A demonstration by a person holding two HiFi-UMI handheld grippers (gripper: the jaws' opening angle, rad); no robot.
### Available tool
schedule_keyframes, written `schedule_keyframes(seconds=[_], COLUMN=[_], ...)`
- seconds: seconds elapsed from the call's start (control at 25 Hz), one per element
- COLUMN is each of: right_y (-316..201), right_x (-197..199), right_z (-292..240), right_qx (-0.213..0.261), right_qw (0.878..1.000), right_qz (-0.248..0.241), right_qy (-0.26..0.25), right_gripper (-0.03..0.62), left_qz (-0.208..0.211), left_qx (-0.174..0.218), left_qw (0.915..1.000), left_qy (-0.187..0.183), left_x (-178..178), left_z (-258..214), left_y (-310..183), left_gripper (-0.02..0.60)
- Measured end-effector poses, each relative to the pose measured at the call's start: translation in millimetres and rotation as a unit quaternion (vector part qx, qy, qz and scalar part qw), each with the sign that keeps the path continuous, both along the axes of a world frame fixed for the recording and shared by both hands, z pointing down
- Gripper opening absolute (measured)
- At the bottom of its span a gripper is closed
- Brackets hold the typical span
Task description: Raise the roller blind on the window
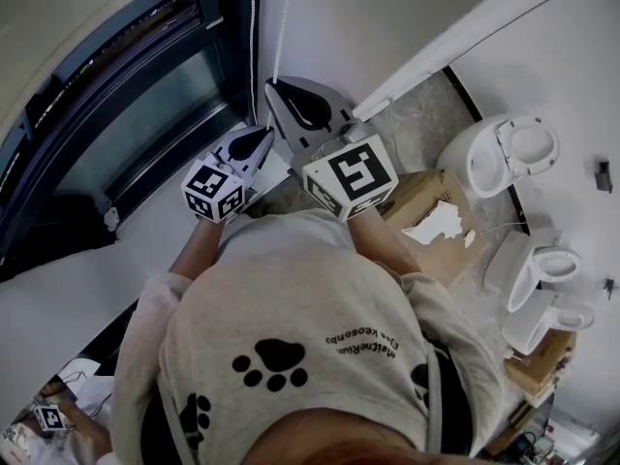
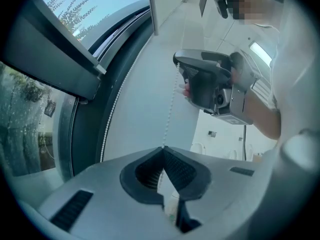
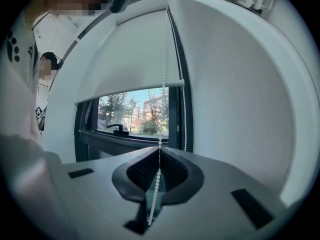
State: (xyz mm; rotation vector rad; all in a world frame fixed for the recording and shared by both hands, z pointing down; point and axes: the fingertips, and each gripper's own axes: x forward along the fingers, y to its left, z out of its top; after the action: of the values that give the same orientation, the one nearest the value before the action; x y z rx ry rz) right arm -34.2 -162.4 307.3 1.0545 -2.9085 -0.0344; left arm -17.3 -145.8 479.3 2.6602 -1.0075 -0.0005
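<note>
Pinching the bead chain (image 3: 160, 140) with left gripper (image 2: 162, 149) and right gripper (image 3: 159, 149) fingers pressed onto it, I judge the roller blind (image 3: 125, 59) part-raised; next: release one, regrip higher.

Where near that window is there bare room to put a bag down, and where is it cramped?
The grey floor is bare between the wall, the box and the first toilet. Cramped: further right, where more toilets stand, and at the window, where the left gripper and right gripper are shut on the chain.

white toilet (image 1: 509, 153) near cardboard box (image 1: 421, 192)
</note>
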Motion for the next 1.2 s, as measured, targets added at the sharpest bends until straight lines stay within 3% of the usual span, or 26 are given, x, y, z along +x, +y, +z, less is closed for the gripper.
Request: schedule_keyframes(seconds=[0.48, 0.68, 0.8, 0.88, 1.2], right_y=[-1.1, -5.8, -7.5, -8.4, -11.3], right_x=[-1.8, 0.8, 2.4, 2.6, 2.2], right_z=[38.4, 43.7, 44.5, 44.5, 45.8], right_qx=[-0.031, -0.041, -0.046, -0.045, -0.045], right_qw=[0.999, 0.999, 0.999, 0.999, 0.999], right_qz=[0.007, 0.012, 0.014, 0.014, 0.013], right_qy=[0.009, 0.006, 0.002, 0.000, -0.004], right_gripper=[0.009, 0.009, 0.009, 0.009, 0.009], left_qz=[-0.001, 0.001, 0.008, 0.011, 0.004], left_qx=[-0.031, -0.023, -0.021, -0.023, 0.039], left_qw=[0.9994, 0.9991, 0.9996, 0.9997, 0.9991], left_qy=[-0.017, -0.037, -0.017, 0.000, 0.014], left_x=[-3.5, -2.3, -2.2, -3.4, -19.8], left_z=[36.2, 34.6, 24.6, 13.8, -72.0], left_y=[7.3, 7.1, 8.3, 7.6, 1.9], left_gripper=[0.009, 0.011, 0.029, 0.088, 0.091])
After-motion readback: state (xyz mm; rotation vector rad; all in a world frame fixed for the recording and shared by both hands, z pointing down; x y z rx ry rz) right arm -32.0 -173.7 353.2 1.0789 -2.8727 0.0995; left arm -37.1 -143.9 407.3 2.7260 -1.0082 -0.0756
